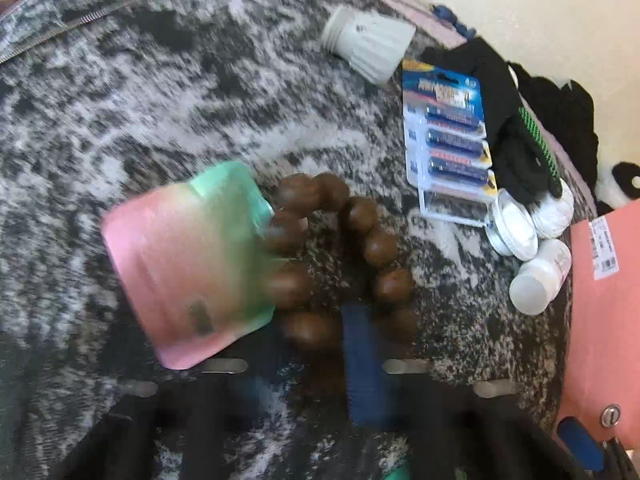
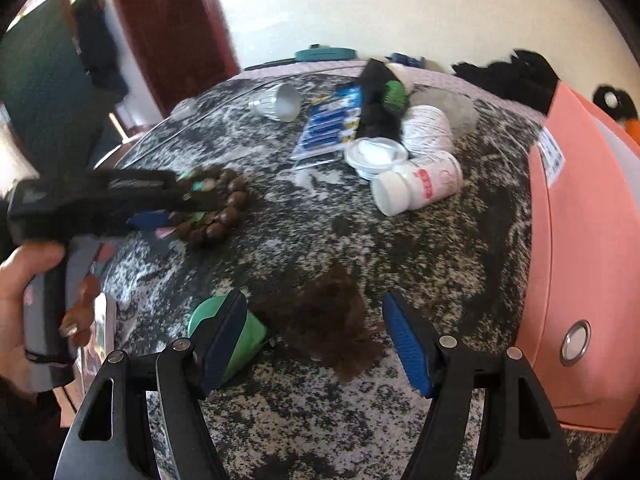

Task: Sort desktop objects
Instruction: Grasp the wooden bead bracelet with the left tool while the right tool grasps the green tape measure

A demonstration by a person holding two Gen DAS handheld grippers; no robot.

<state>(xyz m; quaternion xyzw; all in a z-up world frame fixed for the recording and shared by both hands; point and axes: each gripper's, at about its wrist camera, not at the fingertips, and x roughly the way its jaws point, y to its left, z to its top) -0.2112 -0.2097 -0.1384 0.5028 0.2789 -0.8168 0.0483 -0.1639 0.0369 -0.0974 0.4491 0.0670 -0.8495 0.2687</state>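
Note:
A brown wooden bead bracelet lies on the speckled grey cloth, beside a pink and green packet. My left gripper is low over the bracelet, blurred; one blue finger reaches into the ring. In the right wrist view the left gripper sits at the bracelet. My right gripper is open and empty above a brown furry clump, with a green round object behind its left finger.
A battery pack, white ribbed bulb base, white bottle, white lids and black fabric lie at the far side. A salmon-pink box stands along the right edge.

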